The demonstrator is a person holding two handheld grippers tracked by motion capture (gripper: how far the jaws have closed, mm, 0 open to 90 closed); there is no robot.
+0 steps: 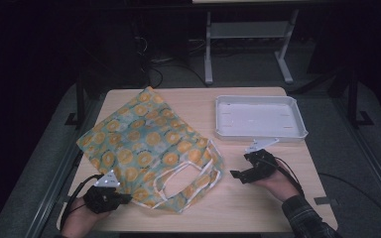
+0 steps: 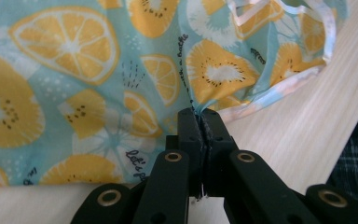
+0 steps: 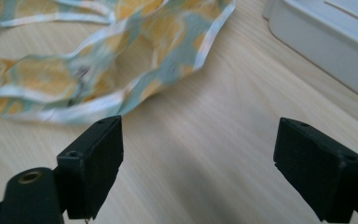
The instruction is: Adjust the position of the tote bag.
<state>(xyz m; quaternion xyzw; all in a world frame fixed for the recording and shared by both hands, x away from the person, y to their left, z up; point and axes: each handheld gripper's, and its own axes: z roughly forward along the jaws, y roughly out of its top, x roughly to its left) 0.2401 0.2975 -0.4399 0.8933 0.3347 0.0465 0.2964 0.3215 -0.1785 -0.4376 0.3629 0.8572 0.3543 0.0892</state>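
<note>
Left gripper (image 1: 121, 197) clamped on the near edge of the thin teal fruit-print fabric bag (image 1: 146, 146) at lower left, right gripper (image 1: 238, 175) gaping empty at lower right, bag's white-trimmed handles (image 1: 191, 181) lying just leftward, nearer that open gripper.

Bag (image 1: 144, 144) left of tray (image 1: 260, 131)

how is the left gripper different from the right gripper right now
The left gripper is shut, pinching the edge of the teal fruit-print fabric bag; the right gripper is open and holds nothing. The left touches the bag; the right hovers over bare wooden table. Both have black jaws.
</note>
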